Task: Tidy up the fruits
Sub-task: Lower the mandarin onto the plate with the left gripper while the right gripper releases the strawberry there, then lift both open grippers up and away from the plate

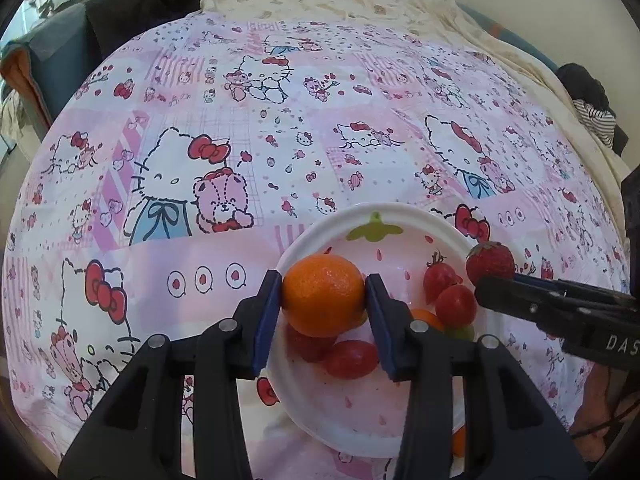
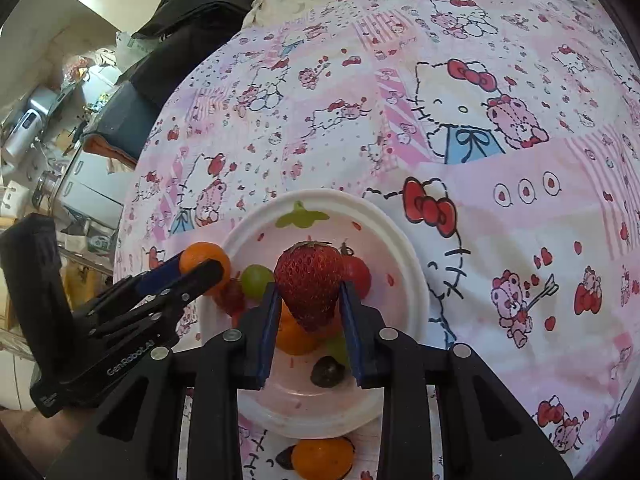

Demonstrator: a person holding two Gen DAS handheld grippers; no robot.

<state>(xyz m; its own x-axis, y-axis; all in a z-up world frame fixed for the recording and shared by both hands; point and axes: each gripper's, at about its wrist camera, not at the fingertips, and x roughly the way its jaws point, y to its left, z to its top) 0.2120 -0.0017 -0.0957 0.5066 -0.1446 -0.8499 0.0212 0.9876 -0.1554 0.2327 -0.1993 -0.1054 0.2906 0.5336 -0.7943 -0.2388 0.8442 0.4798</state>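
Observation:
My left gripper [image 1: 324, 298] is shut on an orange [image 1: 323, 294], held over the left part of a white plate [image 1: 384, 430]. My right gripper [image 2: 308, 300] is shut on a strawberry [image 2: 309, 282], held above the same plate [image 2: 404, 248]. In the plate lie red tomatoes [image 1: 455, 305], a strawberry [image 1: 310, 346], a green grape [image 2: 256, 279], another orange [image 2: 294, 336] and a dark grape [image 2: 327, 371]. The right gripper with its strawberry [image 1: 490, 262] shows at the plate's right rim in the left wrist view. The left gripper with its orange [image 2: 204, 260] shows at the plate's left rim in the right wrist view.
The plate sits on a pink Hello Kitty cloth [image 1: 200, 160]. Another orange [image 2: 322, 458] and a dark fruit [image 2: 285, 458] lie on the cloth just in front of the plate. Dark bags [image 1: 132, 4] lie at the far left edge.

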